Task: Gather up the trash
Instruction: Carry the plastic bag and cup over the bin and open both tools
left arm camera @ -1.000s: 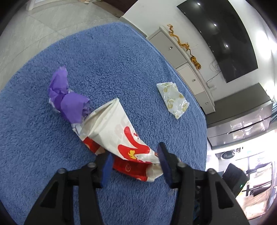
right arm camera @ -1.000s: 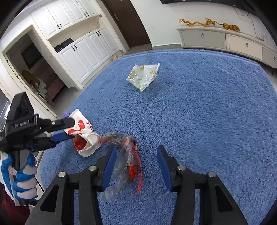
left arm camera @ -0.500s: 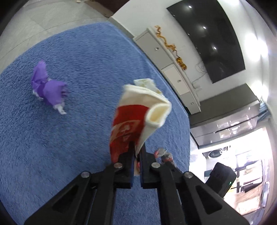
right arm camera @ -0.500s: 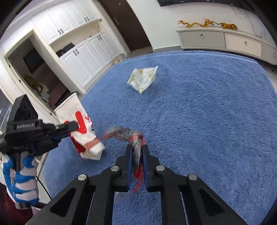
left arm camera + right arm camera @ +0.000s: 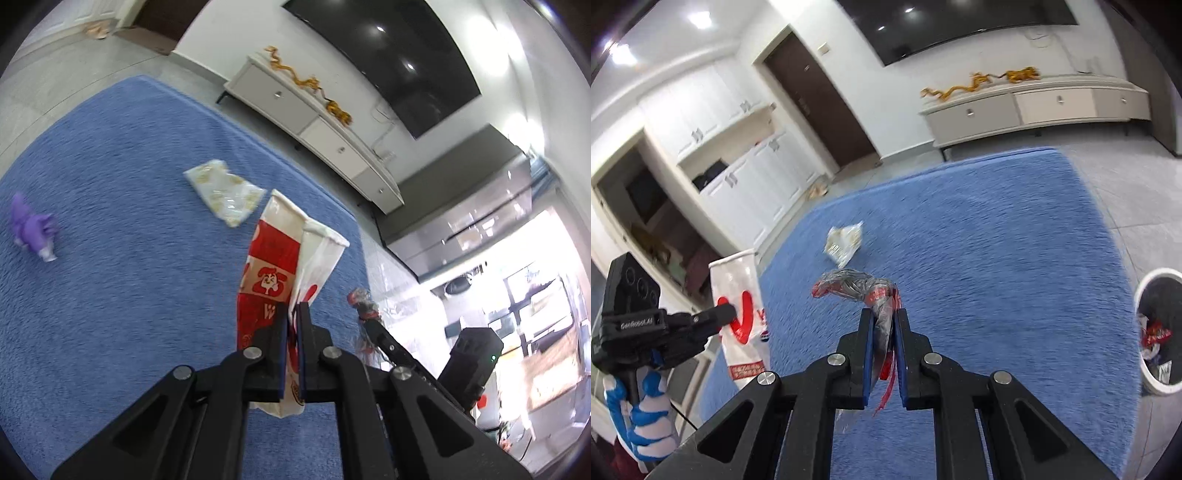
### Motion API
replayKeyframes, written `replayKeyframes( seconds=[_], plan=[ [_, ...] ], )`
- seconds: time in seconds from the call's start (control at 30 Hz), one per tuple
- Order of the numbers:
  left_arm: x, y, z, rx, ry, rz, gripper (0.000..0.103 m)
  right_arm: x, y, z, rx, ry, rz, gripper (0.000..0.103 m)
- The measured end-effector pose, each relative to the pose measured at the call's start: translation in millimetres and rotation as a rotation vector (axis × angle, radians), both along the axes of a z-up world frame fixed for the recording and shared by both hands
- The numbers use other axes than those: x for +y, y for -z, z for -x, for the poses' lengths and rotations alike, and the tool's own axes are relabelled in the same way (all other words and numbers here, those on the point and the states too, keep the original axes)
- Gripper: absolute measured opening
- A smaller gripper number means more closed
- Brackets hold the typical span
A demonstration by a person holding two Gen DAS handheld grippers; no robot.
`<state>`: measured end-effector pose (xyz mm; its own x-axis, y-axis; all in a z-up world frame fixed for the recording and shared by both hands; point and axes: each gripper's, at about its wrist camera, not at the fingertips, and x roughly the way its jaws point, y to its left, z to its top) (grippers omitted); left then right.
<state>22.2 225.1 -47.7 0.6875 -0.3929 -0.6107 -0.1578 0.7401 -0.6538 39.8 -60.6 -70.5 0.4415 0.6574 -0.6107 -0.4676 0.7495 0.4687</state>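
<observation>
My left tongs (image 5: 292, 317) clamped a paper bag (image 5: 273, 258); right tongs (image 5: 884, 325) clamped a plastic wrapper (image 5: 857, 286). Bin (image 5: 1145, 380) held scraps.

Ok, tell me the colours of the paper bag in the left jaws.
Red and white paper bag, clearest in the left wrist view.

your left gripper (image 5: 292, 314) covers the lower middle of the red-and-white paper bag (image 5: 273, 266), so where the pads meet the paper is hidden. the clear wrapper (image 5: 857, 286) drops behind the right gripper (image 5: 884, 325), its tail out of sight. beyond the bag, the white snack packet (image 5: 844, 242) is smeared and its print is unreadable. the white bin (image 5: 1145, 380) is cut off by the picture's right edge, its contents too small to name. the purple scrap (image 5: 31, 229) is blurred.
</observation>
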Motion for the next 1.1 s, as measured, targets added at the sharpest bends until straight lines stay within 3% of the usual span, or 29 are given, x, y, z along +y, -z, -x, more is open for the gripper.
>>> replayKeyframes(
  seconds=[0.4, 0.67, 0.9, 1.1],
  plan=[
    [-81.3, -26.8, -48.9, -0.039, 0.187, -0.047, 0.004, -81.6, -16.4, -14.5, -0.020, 0.255, -0.064, 0.011],
    [-162.6, -31.9, -99.6, -0.042, 0.347, -0.080, 0.004, -149.3, -11.1, -26.1, -0.004, 0.483, -0.072, 0.011],
    [-247.1, -20.2, -156.4, -0.019, 0.476, -0.101, 0.004, -208.2, 3.4, -39.2, 0.035, 0.672, -0.056, 0.011],
    [-322.9, 6.2, -211.7, 0.034, 0.569, -0.152, 0.004, -253.3, 33.0, -65.5, 0.127, 0.826, -0.057, 0.011]
  ],
)
